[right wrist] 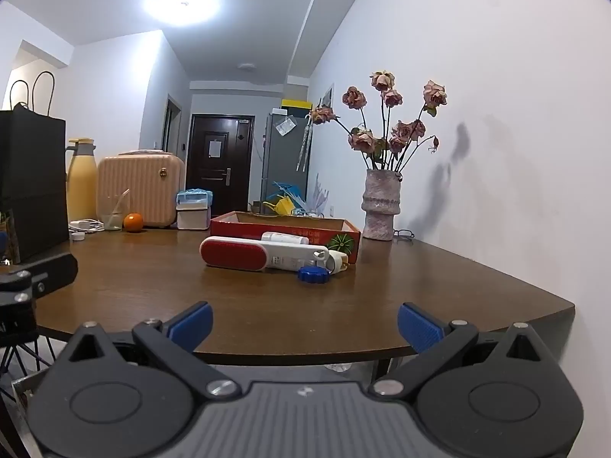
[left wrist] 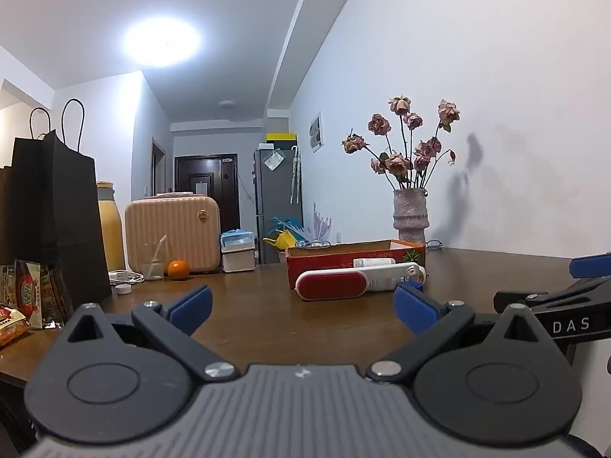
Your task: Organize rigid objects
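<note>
A red-faced white lint brush (left wrist: 331, 284) (right wrist: 244, 253) lies on the brown table (left wrist: 248, 305) (right wrist: 191, 286) in front of a shallow red cardboard box (left wrist: 343, 261) (right wrist: 282, 229). A white tube (right wrist: 284, 237) rests behind the brush, and a blue round lid (right wrist: 314, 274) lies at its right end. My left gripper (left wrist: 303, 311) stands open low over the table, short of the brush, nothing between its blue pads. My right gripper (right wrist: 305, 324) is open too, at the table's near edge. The right gripper's body (left wrist: 553, 305) shows at the right of the left wrist view.
At the back left stand a black paper bag (left wrist: 57, 221), a yellow flask (right wrist: 81, 187), a pink ribbed case (left wrist: 173, 231), a glass (left wrist: 154, 261) and an orange (right wrist: 133, 222). A vase of dried roses (right wrist: 380, 206) stands by the wall. Snack packets (left wrist: 26, 297) lie at the left.
</note>
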